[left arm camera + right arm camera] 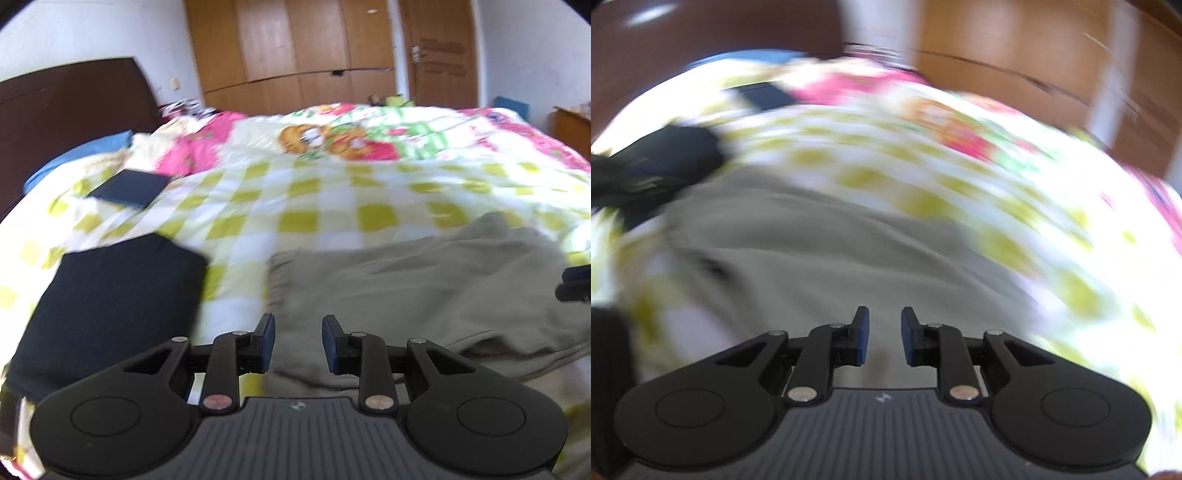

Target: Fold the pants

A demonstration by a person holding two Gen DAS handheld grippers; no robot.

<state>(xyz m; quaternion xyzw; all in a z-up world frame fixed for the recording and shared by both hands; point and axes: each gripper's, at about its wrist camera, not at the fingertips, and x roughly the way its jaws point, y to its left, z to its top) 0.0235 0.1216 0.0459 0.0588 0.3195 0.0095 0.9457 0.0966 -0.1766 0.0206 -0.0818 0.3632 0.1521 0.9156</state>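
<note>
Grey pants (406,295) lie rumpled on the checked quilt (295,206), folded into a broad slab. My left gripper (298,325) hovers over their left end, its blue pads apart and nothing pinched between them. In the right wrist view, which is heavily blurred, the same grey pants (812,258) fill the middle, and my right gripper (884,317) is above them with a narrow gap between its pads and only cloth showing beneath. The tip of the right gripper (576,284) pokes in at the right edge of the left wrist view.
A folded dark garment (107,306) lies left of the pants, and a smaller dark folded piece (129,188) sits farther back near a blue pillow (74,158). A dark headboard (74,99) stands left, with a wooden wardrobe (295,48) and a door (439,55) behind the bed.
</note>
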